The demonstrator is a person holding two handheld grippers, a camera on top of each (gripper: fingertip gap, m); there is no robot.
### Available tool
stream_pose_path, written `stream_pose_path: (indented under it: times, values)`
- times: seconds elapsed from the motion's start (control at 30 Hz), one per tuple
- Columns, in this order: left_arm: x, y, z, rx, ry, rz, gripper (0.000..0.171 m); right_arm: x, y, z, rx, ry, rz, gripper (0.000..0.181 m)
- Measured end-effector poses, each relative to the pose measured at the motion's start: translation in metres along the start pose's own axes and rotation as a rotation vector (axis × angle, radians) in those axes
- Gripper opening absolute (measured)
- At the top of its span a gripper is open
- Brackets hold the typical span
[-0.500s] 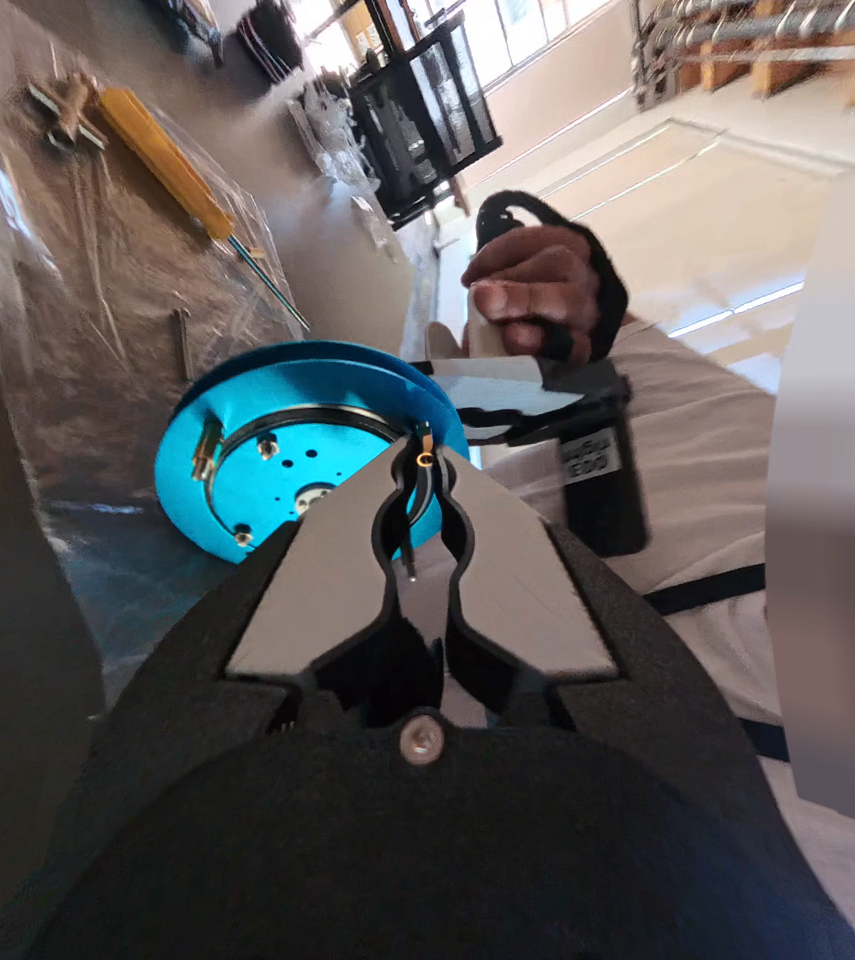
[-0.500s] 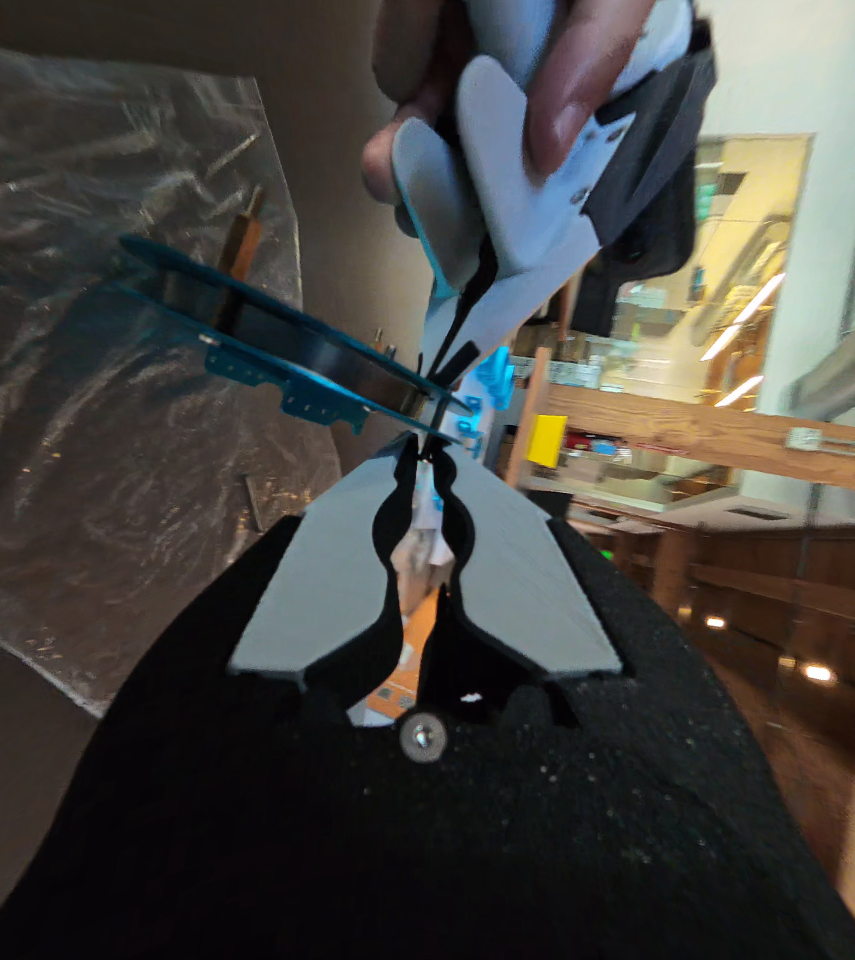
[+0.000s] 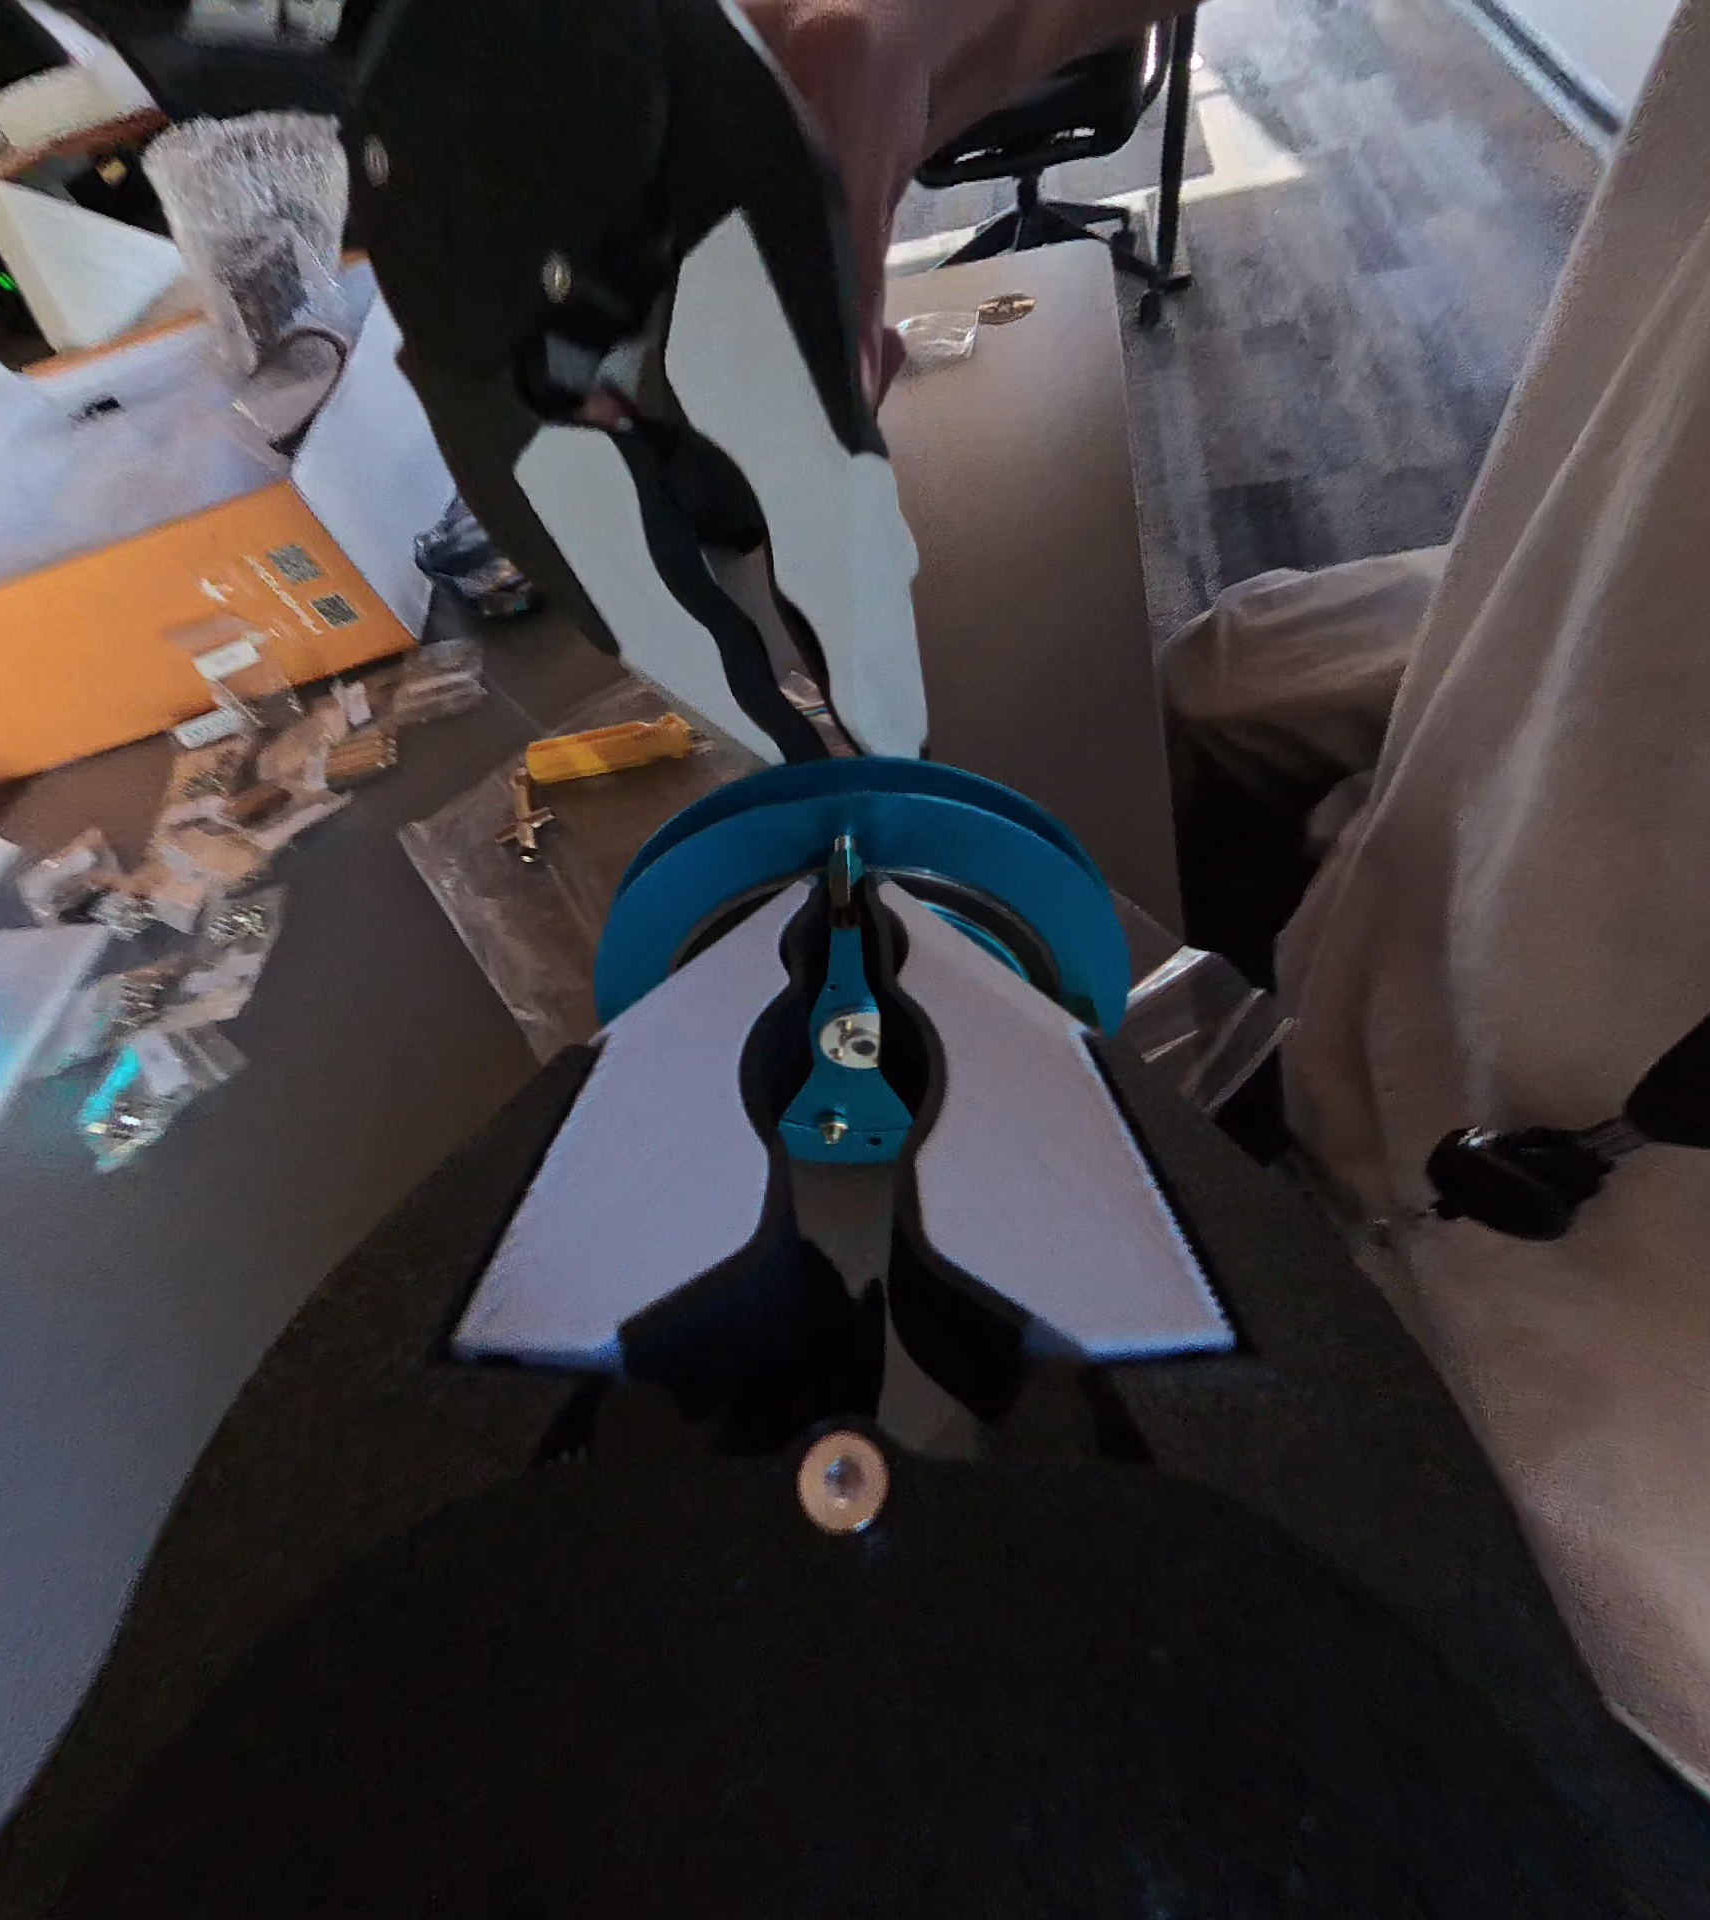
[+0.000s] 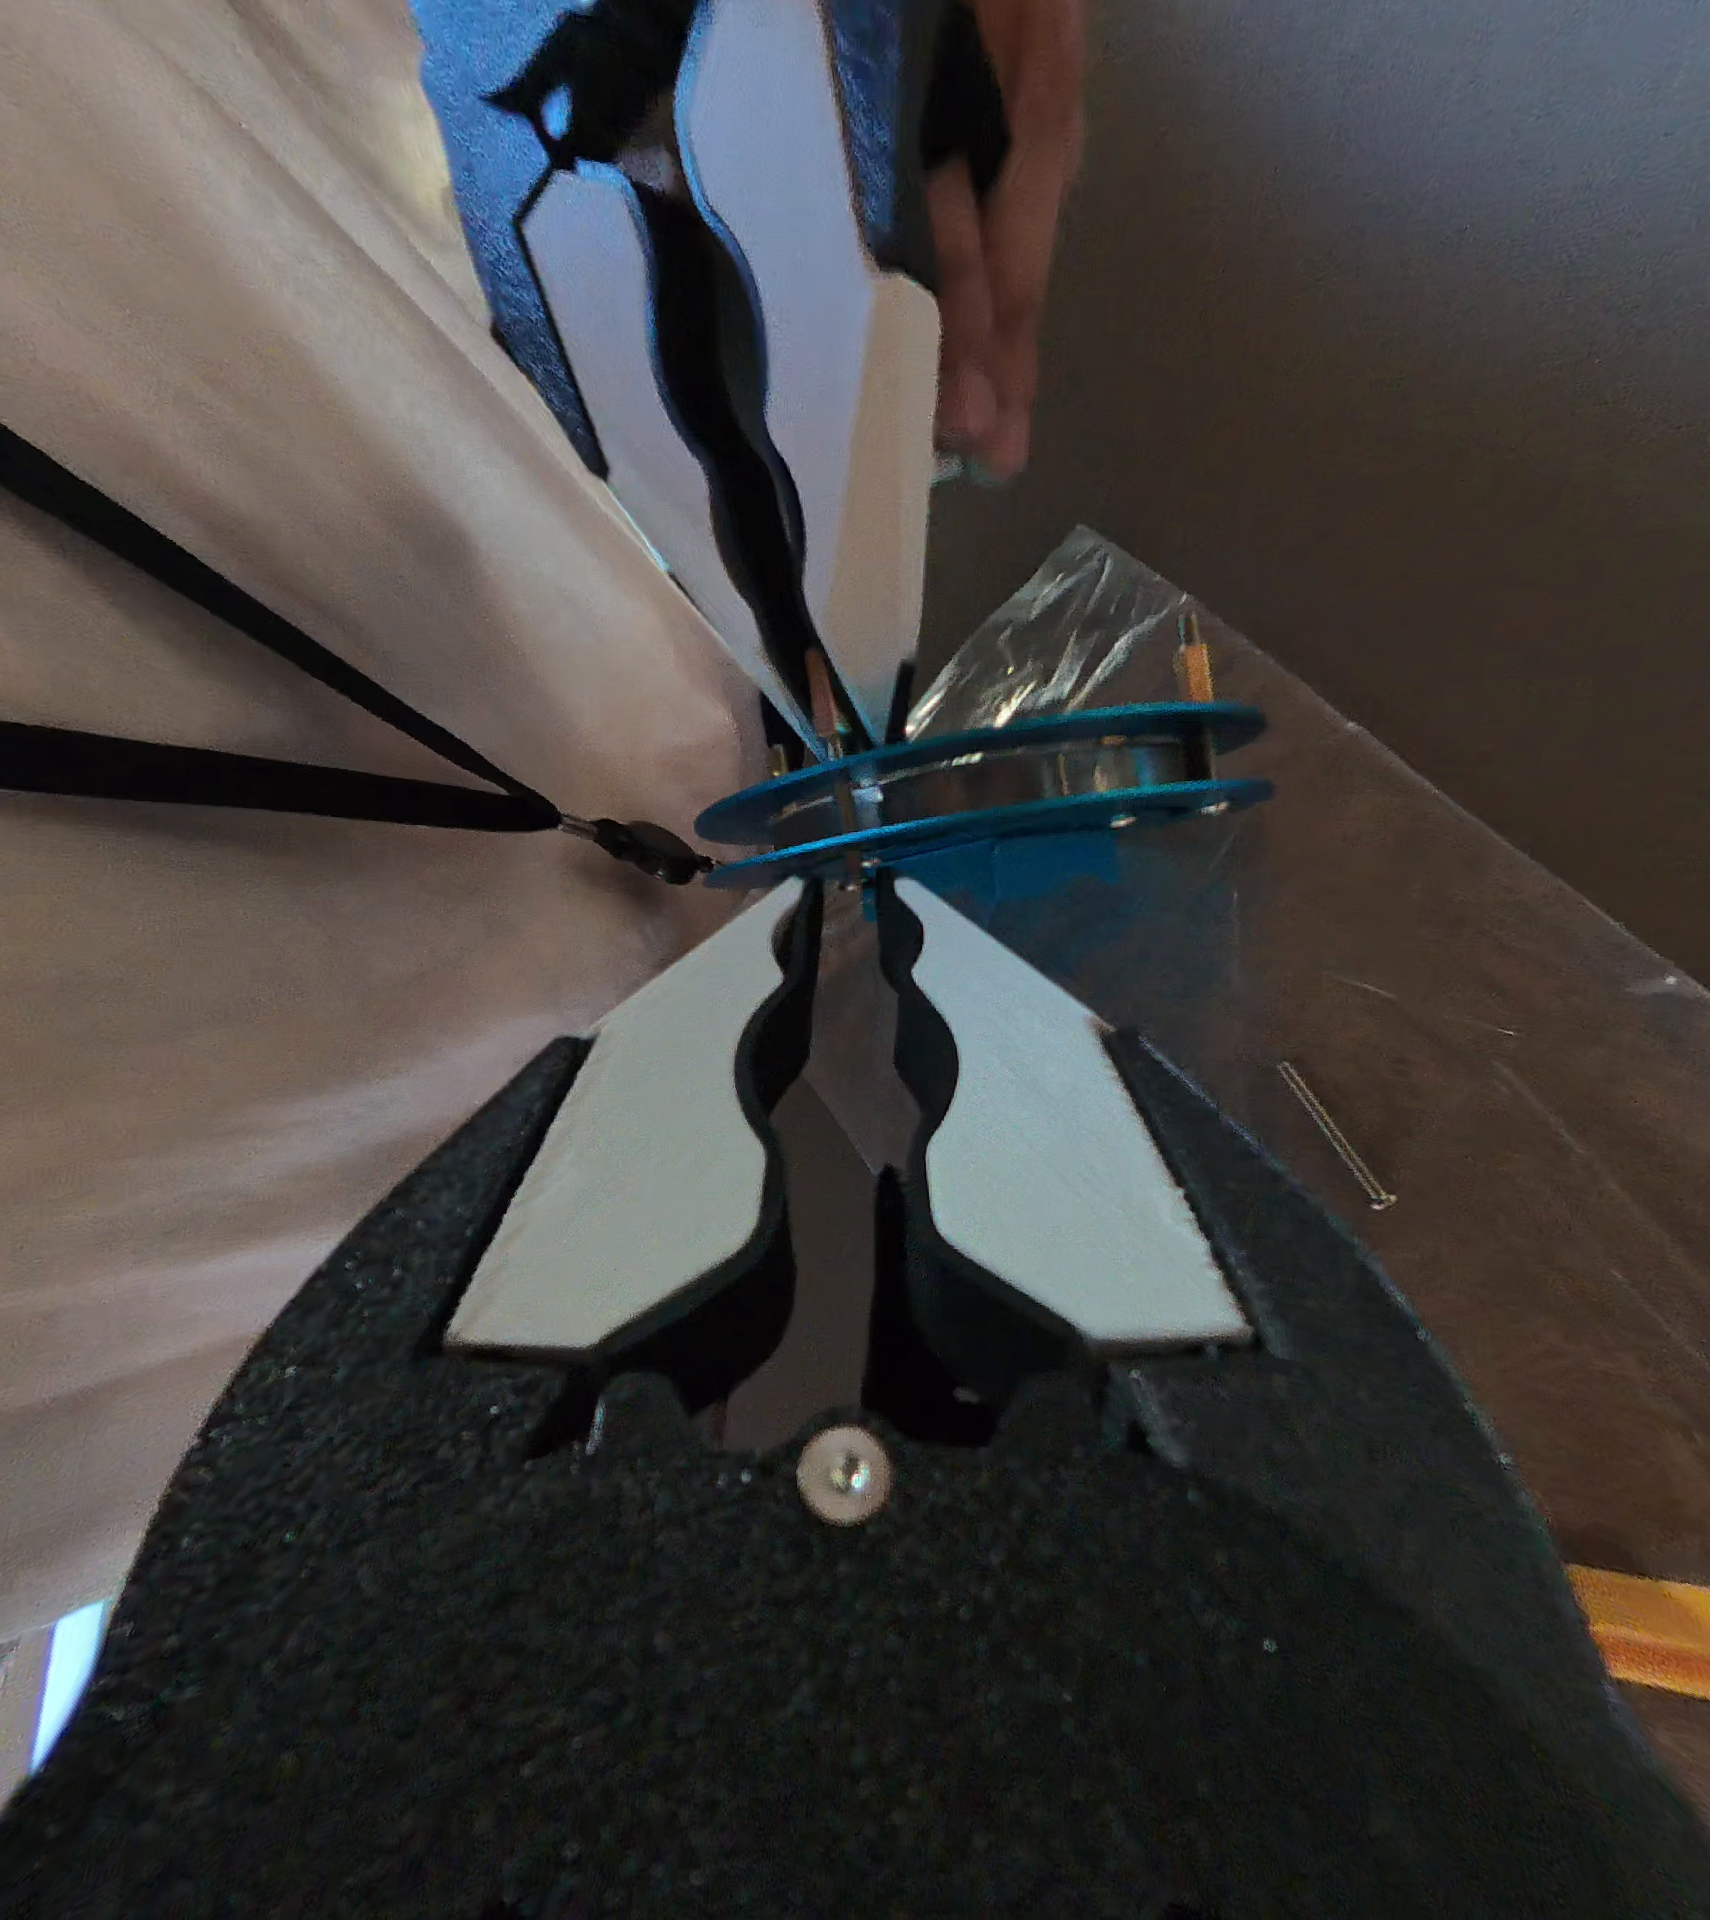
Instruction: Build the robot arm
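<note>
Blue disc assembly [image 3: 861, 831], two parallel plates spaced by brass standoffs, is held above the clear plastic sheet [image 3: 508, 894]. Left gripper [image 3: 843, 883] is clamped on one standoff; right gripper [image 4: 846, 883] pinches the lower rim. Steadiness likely depends on keeping both grips level. One yellow-handled screwdriver [image 3: 612, 746] lies beyond.

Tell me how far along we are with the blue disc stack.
Done: the two plates of the blue disc stack sit joined with a gap between them, and a second standoff stands upright on top. In hand: the left gripper pinches a brass standoff at the rim, and the right gripper grips the opposite edge. Left: a long screw lies loose on the plastic sheet, and the yellow screwdriver lies untouched.
</note>
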State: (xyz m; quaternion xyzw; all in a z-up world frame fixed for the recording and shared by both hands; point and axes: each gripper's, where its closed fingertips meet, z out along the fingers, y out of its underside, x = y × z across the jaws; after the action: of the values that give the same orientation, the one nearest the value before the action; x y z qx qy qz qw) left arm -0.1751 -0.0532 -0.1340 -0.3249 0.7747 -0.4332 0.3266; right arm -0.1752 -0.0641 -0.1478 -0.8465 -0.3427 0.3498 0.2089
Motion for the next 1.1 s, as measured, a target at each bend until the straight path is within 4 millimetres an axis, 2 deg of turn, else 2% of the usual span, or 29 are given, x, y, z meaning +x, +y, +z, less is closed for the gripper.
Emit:
stream_pose_path:
  times: [0.17,0.33,0.4,0.47,0.53,0.63,0.77,0.8,0.83,0.9,0.93,1.1]
  values:
    - [0.012,0.001,0.000,-0.033,-0.051,0.372,0.004,-0.014,0.003,0.009,-0.028,-0.086,-0.052,0.004]
    - [0.005,0.002,0.001,-0.106,-0.165,0.720,0.004,-0.015,0.003,0.007,-0.091,-0.074,-0.098,0.004]
    - [-0.001,0.002,0.001,-0.131,-0.212,0.760,0.004,-0.010,0.000,0.005,-0.098,-0.037,-0.119,0.004]
    - [-0.010,0.004,0.001,-0.150,-0.211,0.566,0.004,0.002,-0.005,0.000,-0.104,0.100,-0.169,0.003]
    - [-0.013,0.005,0.002,-0.110,-0.129,0.153,0.004,0.014,-0.008,-0.004,-0.140,0.292,-0.296,0.003]
    - [-0.007,0.001,0.000,-0.026,0.126,-0.543,0.003,0.024,-0.011,-0.008,-0.258,0.661,-0.635,0.003]
    - [-0.003,-0.002,-0.004,0.048,0.394,-1.095,0.002,0.030,-0.026,-0.019,-0.430,1.197,-1.148,0.003]
    - [-0.001,-0.004,-0.005,0.072,0.482,-1.236,0.003,0.029,-0.028,-0.020,-0.435,1.292,-1.250,0.003]
    - [0.000,-0.005,-0.004,0.099,0.544,-1.342,0.003,0.030,-0.028,-0.020,-0.427,1.337,-1.282,0.003]
    - [0.000,-0.006,-0.003,0.131,0.574,-1.384,0.003,0.032,-0.027,-0.022,-0.394,1.336,-1.230,0.003]
    - [0.000,-0.006,-0.002,0.119,0.542,-1.325,0.003,0.032,-0.026,-0.022,-0.372,1.295,-1.192,0.004]
    - [-0.001,-0.001,0.002,0.004,0.288,-0.810,0.003,0.027,-0.018,-0.021,-0.221,0.920,-0.769,0.011]
